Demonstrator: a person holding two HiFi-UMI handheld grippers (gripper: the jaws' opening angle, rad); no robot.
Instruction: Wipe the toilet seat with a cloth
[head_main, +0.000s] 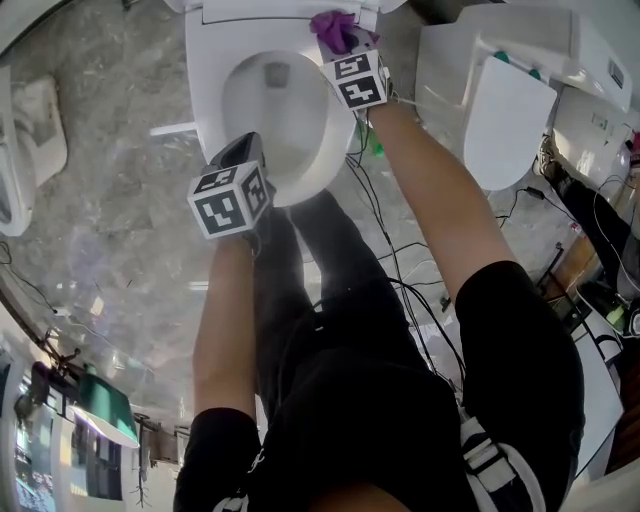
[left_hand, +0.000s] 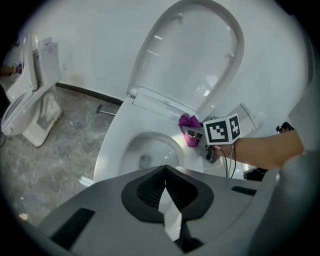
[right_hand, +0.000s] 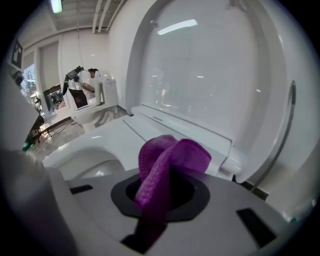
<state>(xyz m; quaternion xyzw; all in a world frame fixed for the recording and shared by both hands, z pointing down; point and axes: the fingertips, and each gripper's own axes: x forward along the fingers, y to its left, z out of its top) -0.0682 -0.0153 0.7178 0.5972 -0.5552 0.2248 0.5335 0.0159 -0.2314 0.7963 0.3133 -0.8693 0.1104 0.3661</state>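
Far left I see another toilet (left_hand: 22, 102) standing on the grey stone floor (head_main: 110, 260), well apart from mine. My left gripper (head_main: 243, 152) hangs over the front of the seat (head_main: 207, 100). Its jaws are pressed together with nothing between them, and in the left gripper view only white porcelain shows past them. I can't tell whether it touches the seat. Beyond it the bowl (head_main: 275, 100) lies open, with the lid (left_hand: 195, 55) tipped up against the wall. Nothing blocks the seat except my own two grippers.

The purple cloth (head_main: 338, 30) is at the back right of the seat, just beside the hinge. My right gripper (head_main: 342, 48) pinches it. In the right gripper view the cloth (right_hand: 165, 165) bunches up out of the jaws and folds over towards the hinge. From the left gripper view it seems to meet the seat, though I can't be sure it presses.

Right of the bowl, cables (head_main: 400, 270) trail across the floor past my legs. More white toilets (head_main: 510, 110) crowd in on the far right.
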